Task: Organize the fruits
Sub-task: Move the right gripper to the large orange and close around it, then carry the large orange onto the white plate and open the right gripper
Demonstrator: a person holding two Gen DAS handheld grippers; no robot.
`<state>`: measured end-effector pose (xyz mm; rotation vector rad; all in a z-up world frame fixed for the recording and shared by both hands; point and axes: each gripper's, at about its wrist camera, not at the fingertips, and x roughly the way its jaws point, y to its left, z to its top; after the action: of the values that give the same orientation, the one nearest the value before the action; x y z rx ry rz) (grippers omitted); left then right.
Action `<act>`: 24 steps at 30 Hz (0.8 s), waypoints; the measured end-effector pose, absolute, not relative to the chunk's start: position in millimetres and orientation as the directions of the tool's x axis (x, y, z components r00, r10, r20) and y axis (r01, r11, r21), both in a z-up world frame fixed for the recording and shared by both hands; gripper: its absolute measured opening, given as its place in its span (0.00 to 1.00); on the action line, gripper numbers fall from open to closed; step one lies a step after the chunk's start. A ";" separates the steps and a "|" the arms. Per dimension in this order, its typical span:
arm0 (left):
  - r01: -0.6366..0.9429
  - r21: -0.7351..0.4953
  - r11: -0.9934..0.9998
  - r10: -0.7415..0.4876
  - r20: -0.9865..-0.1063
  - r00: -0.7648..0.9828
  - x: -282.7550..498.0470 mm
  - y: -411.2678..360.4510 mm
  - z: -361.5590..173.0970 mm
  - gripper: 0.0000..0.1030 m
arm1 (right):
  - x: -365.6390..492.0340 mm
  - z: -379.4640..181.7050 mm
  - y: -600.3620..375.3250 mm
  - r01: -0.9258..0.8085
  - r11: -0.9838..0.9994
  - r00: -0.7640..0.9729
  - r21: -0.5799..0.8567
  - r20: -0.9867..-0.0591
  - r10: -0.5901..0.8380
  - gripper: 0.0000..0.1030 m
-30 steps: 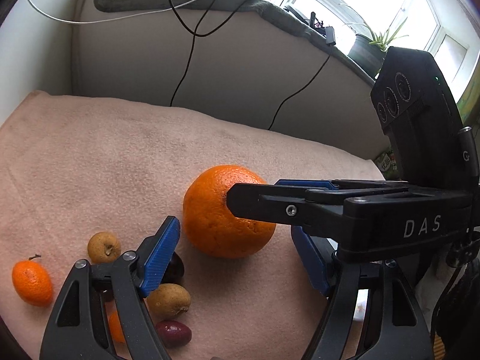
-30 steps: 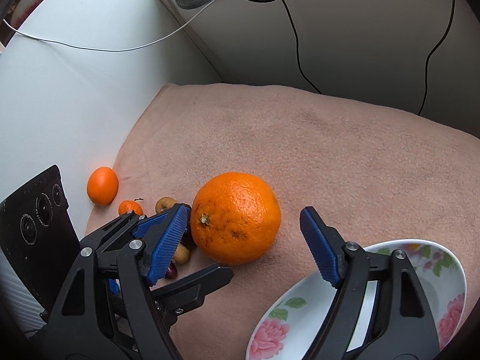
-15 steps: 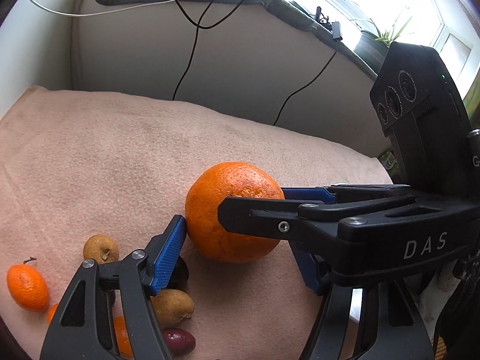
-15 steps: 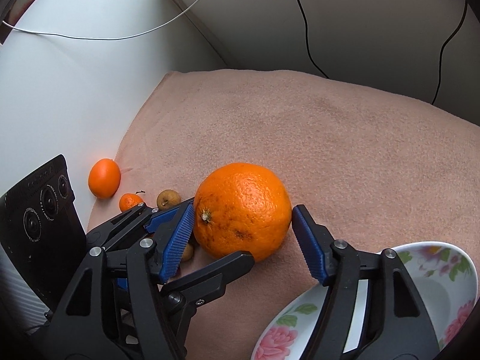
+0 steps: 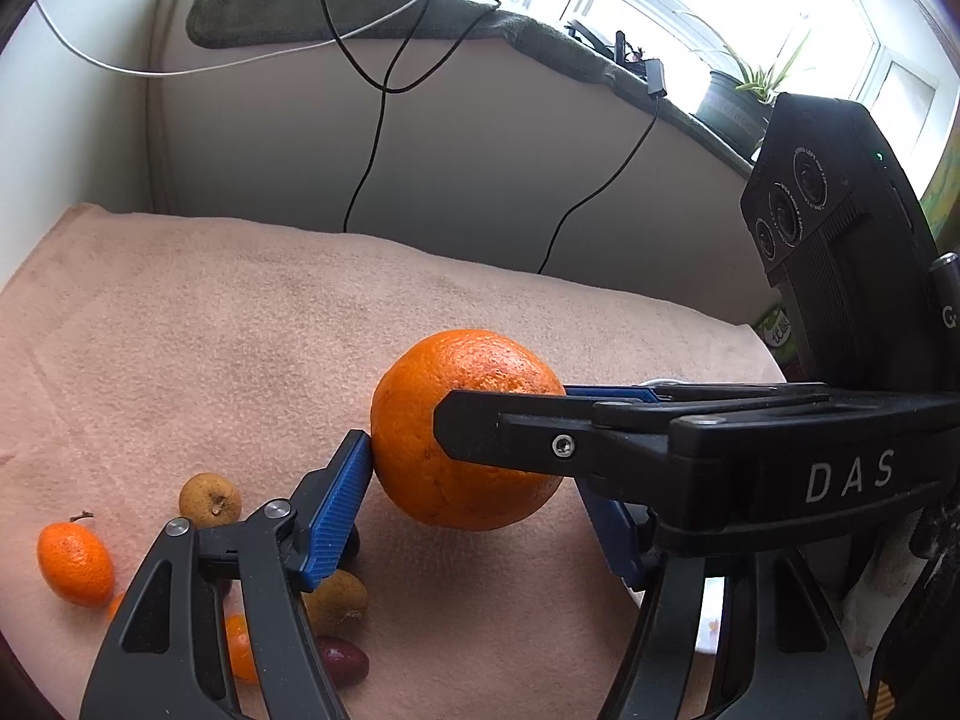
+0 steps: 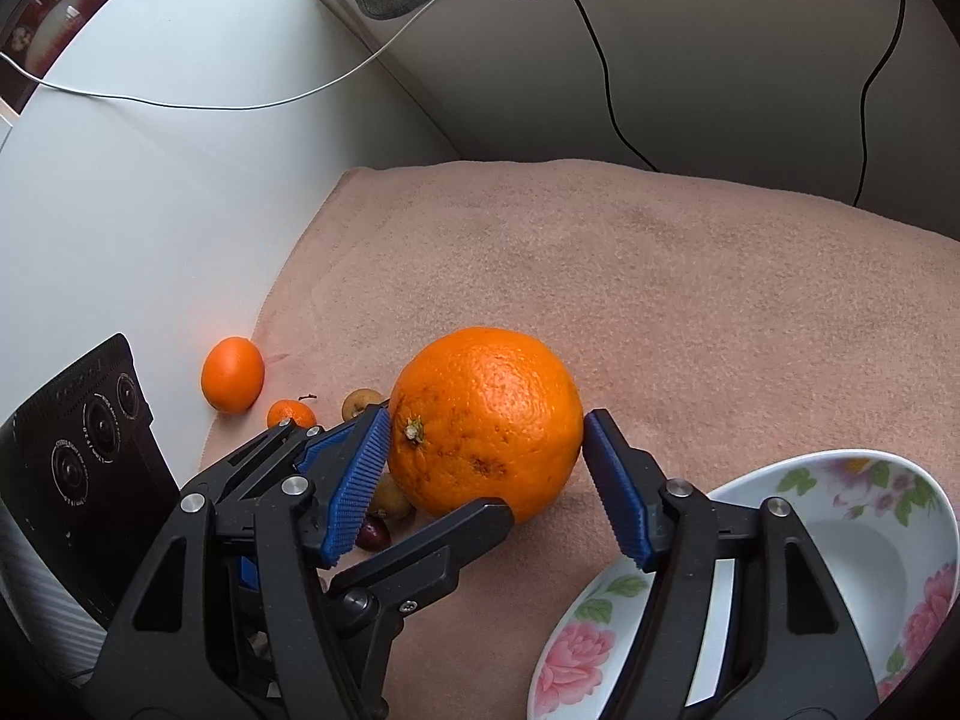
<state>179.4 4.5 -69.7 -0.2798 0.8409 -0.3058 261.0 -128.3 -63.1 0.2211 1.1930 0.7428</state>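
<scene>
A large orange (image 6: 486, 420) sits on the pink cloth (image 6: 660, 300). My right gripper (image 6: 486, 486) has its blue pads touching both sides of the orange. In the left wrist view my left gripper (image 5: 474, 510) also brackets the orange (image 5: 468, 426); its left pad (image 5: 339, 510) touches the fruit, while its right pad is hidden behind the right gripper's finger. A flowered white bowl (image 6: 840, 570) stands at the lower right of the right wrist view.
Small fruits lie left of the orange: a kumquat (image 5: 75, 564), two brown longans (image 5: 210, 498) (image 5: 336, 600), a dark red fruit (image 5: 342, 663) and a small mandarin (image 6: 233, 373). Grey walls with hanging cables (image 5: 366, 138) back the cloth.
My right gripper has closed from wide open onto the orange. My left gripper has moved in until its left pad touches the orange.
</scene>
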 end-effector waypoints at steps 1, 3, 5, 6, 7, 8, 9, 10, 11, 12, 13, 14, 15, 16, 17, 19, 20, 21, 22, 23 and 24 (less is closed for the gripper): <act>0.158 -0.358 0.920 -0.373 -0.681 0.630 177.3 3.8 -68.0 0.66 | 259.2 -60.7 -130.3 -0.405 0.747 0.171 0.527 -0.760 0.628 0.67; 0.165 -0.353 0.921 -0.373 -0.674 0.637 171.4 4.3 -65.6 0.66 | 255.1 -56.3 -134.2 -0.403 0.747 0.177 0.528 -0.756 0.630 0.67; 0.173 -0.347 0.922 -0.372 -0.668 0.644 167.2 3.5 -62.8 0.66 | 250.8 -51.9 -138.9 -0.403 0.748 0.186 0.527 -0.753 0.631 0.67; 0.176 -0.346 0.921 -0.373 -0.666 0.646 164.4 2.9 -61.6 0.66 | 248.3 -50.1 -141.2 -0.403 0.749 0.190 0.525 -0.753 0.630 0.67; 0.178 -0.347 0.921 -0.375 -0.664 0.647 162.0 1.6 -60.7 0.66 | 245.6 -48.2 -143.2 -0.403 0.751 0.194 0.523 -0.753 0.629 0.67; 0.181 -0.346 0.921 -0.376 -0.662 0.648 159.8 -1.0 -60.0 0.66 | 243.3 -46.5 -146.3 -0.400 0.753 0.198 0.523 -0.752 0.628 0.67; 0.186 -0.344 0.920 -0.378 -0.660 0.649 158.0 -3.9 -58.9 0.66 | 241.2 -44.7 -148.4 -0.396 0.755 0.202 0.523 -0.752 0.627 0.67; 0.190 -0.344 0.919 -0.381 -0.658 0.649 155.8 -5.6 -58.5 0.66 | 238.8 -43.3 -150.5 -0.395 0.757 0.206 0.521 -0.753 0.626 0.67; 0.196 -0.345 0.918 -0.385 -0.656 0.649 154.0 -8.0 -57.8 0.66 | 235.5 -41.8 -153.7 -0.392 0.759 0.211 0.519 -0.753 0.624 0.67; 0.203 -0.346 0.916 -0.390 -0.654 0.648 151.5 -11.5 -56.9 0.66 | 232.1 -40.1 -156.5 -0.391 0.762 0.217 0.516 -0.754 0.621 0.67; 0.211 -0.346 0.914 -0.396 -0.651 0.647 149.0 -14.0 -56.3 0.66 | 228.8 -38.0 -160.6 -0.390 0.765 0.223 0.512 -0.754 0.618 0.67; 0.218 -0.346 0.913 -0.400 -0.649 0.647 146.6 -17.8 -55.2 0.66 | 225.7 -36.7 -163.3 -0.388 0.768 0.228 0.509 -0.754 0.616 0.67; 0.226 -0.347 0.910 -0.407 -0.647 0.645 144.1 -21.1 -54.6 0.66 | 222.5 -35.6 -168.0 -0.384 0.770 0.233 0.509 -0.754 0.614 0.67; 0.233 -0.349 0.908 -0.413 -0.645 0.643 141.7 -25.9 -53.5 0.66 | 219.5 -34.9 -172.6 -0.378 0.772 0.235 0.511 -0.754 0.614 0.67; 0.240 -0.351 0.905 -0.419 -0.643 0.641 140.5 -32.3 -52.5 0.66 | 216.4 -34.9 -177.9 -0.370 0.774 0.237 0.514 -0.753 0.614 0.67; 0.251 -0.355 0.900 -0.430 -0.641 0.636 138.2 -41.5 -52.4 0.66 | 210.6 -35.4 -187.8 -0.357 0.780 0.242 0.514 -0.755 0.609 0.67; 0.258 -0.358 0.897 -0.437 -0.640 0.632 136.6 -45.5 -53.1 0.66 | 207.9 -35.3 -192.5 -0.351 0.784 0.245 0.512 -0.758 0.604 0.67; 0.264 -0.361 0.895 -0.443 -0.641 0.627 135.4 -50.9 -52.9 0.66 | 205.3 -35.3 -197.0 -0.346 0.789 0.249 0.508 -0.761 0.599 0.67; 0.269 -0.363 0.892 -0.449 -0.641 0.622 134.1 -55.2 -53.0 0.66 | 202.7 -36.4 -202.1 -0.341 0.793 0.252 0.505 -0.763 0.594 0.67; 0.276 -0.366 0.889 -0.455 -0.642 0.616 132.9 -59.2 -54.0 0.66 | 200.5 -36.8 -206.4 -0.337 0.797 0.256 0.501 -0.766 0.590 0.67; 0.281 -0.370 0.886 -0.462 -0.643 0.610 131.6 -63.0 -54.8 0.66 | 198.4 -37.3 -210.6 -0.333 0.801 0.258 0.498 -0.769 0.585 0.67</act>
<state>131.6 -63.0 -54.8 -0.2422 0.8077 -0.4337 198.4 -210.6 -37.3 0.2552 1.1523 0.6312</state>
